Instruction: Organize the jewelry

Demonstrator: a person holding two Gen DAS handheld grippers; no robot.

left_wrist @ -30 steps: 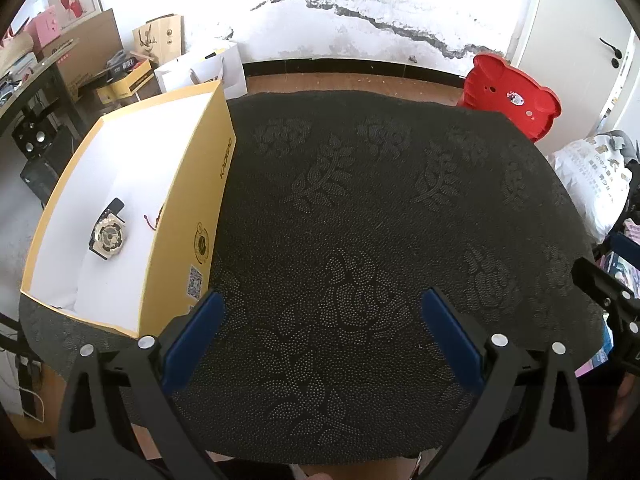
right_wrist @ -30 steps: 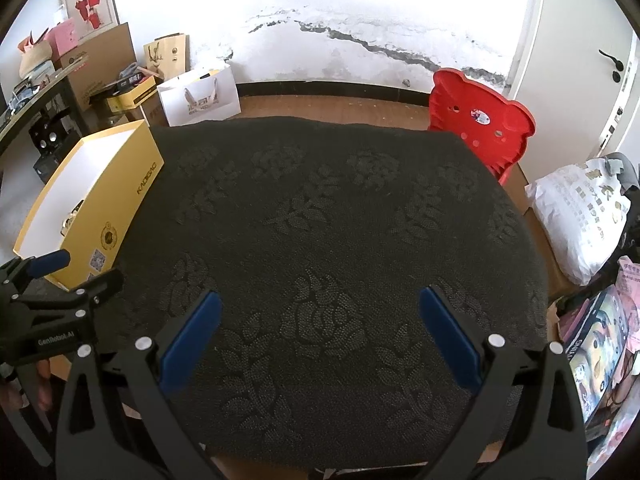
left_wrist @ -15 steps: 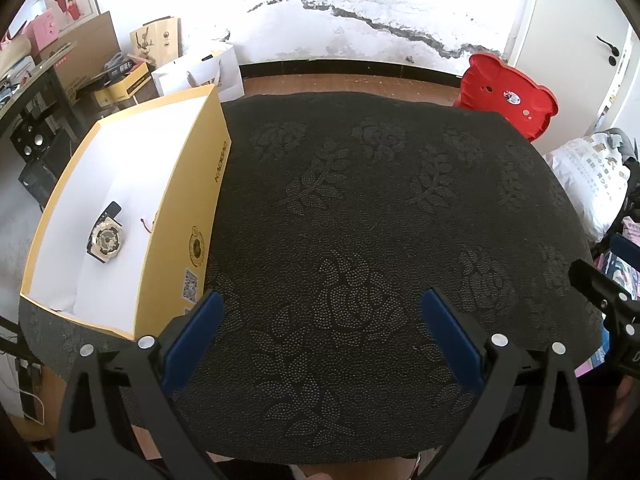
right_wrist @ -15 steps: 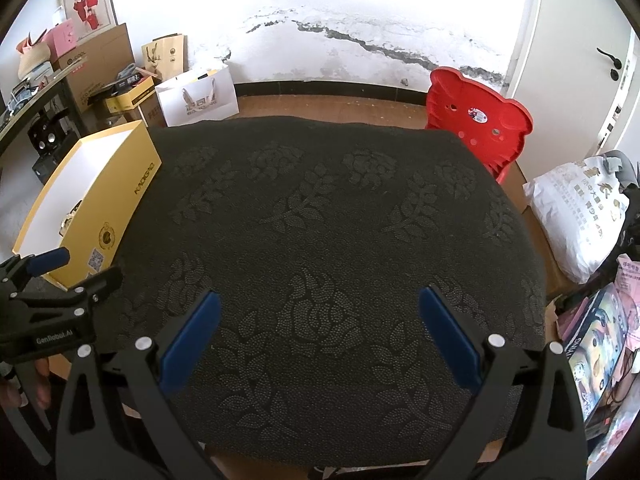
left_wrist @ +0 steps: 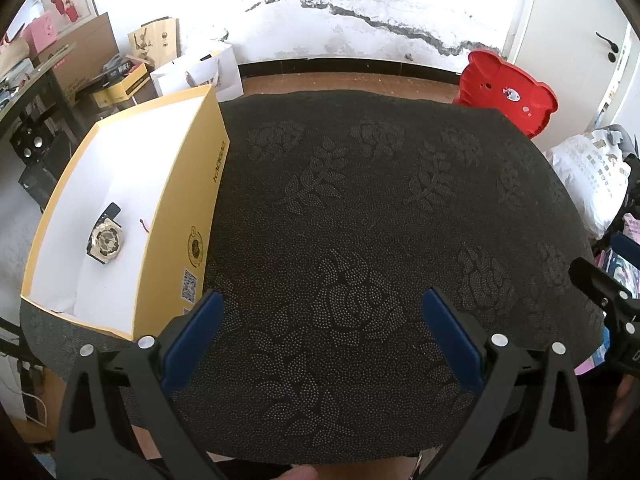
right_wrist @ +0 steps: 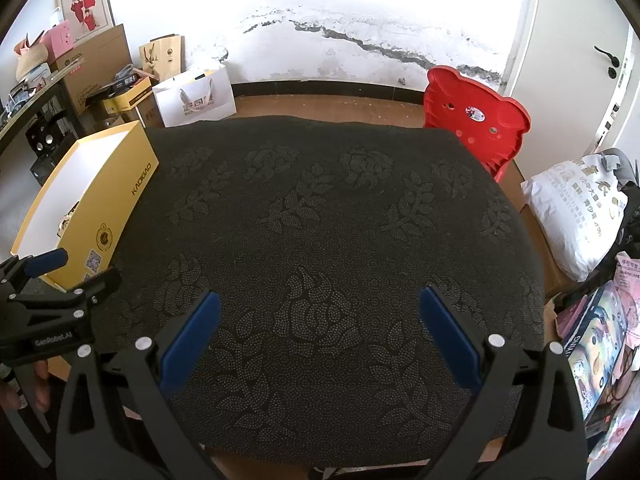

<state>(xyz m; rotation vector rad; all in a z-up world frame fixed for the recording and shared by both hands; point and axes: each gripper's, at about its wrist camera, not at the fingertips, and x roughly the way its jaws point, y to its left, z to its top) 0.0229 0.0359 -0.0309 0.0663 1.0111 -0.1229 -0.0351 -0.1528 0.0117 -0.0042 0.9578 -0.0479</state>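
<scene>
A: What is nearest in the left wrist view?

B: The left gripper (left_wrist: 320, 308), its blue-padded jaws spread wide with nothing between them, hanging over the near edge of the table (left_wrist: 380, 240), which wears a dark cloth embossed with roses and leaves.

A: And the other one?

B: The right gripper (right_wrist: 320, 308) stands the same way, jaws wide apart and empty, above the same cloth. Each gripper shows at the edge of the other's view, side on and low.

A: Where is the jewelry?

B: Just beyond the left gripper's left fingertip sits an open yellow box (left_wrist: 172, 216) with a white inside, resting on the left part of the table. A gold-faced watch (left_wrist: 103, 240) with a dark strap lies on the box floor, toward the near half. A small red thread-like piece (left_wrist: 145, 225) lies just beside it, close to the right wall of the box; what it is I cannot tell.

A: Does the right wrist view show the watch?

B: Only a sliver of something gold behind the box wall, too hidden to name.

A: Farther back?

B: Past the table's far right corner stands a red bear-shaped chair (right_wrist: 476, 120). On the floor by the cracked white wall stands a white paper bag (right_wrist: 194, 98), with cardboard boxes (right_wrist: 94, 66) to its left. A filled white sack (right_wrist: 576, 216) lies off the table's right side, and a white door (right_wrist: 580, 48) stands behind it.
</scene>
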